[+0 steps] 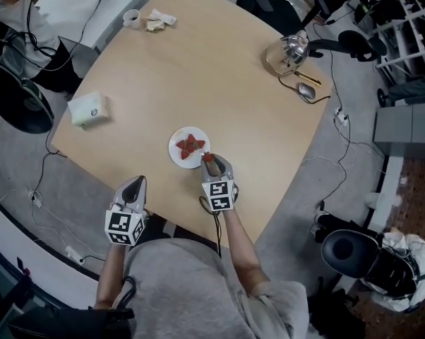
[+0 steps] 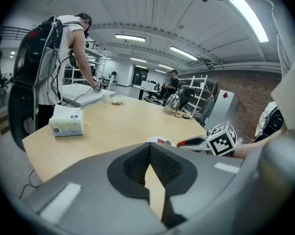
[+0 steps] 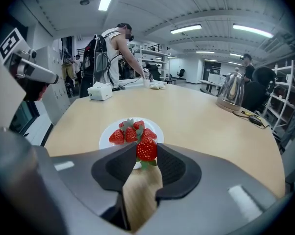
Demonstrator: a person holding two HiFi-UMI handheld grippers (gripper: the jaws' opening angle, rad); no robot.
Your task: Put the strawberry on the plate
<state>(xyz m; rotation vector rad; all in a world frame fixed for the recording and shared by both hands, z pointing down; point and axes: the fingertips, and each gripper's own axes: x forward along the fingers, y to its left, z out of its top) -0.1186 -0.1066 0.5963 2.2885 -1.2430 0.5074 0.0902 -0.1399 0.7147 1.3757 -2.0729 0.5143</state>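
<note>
Right claw, angled down at the plate's rim, clamps a strawberry; left claw hangs clenched, empty.

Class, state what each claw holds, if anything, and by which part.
The right claw grips a strawberry by its two sides; the left claw is shut on nothing.

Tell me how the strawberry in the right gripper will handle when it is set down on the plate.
The strawberry looks small and soft, so the right gripper could probably bruise it if squeezed harder. Its rounded, tapered shape may let it roll on the flat plate, perhaps until it rests against the strawberries already there.
</note>
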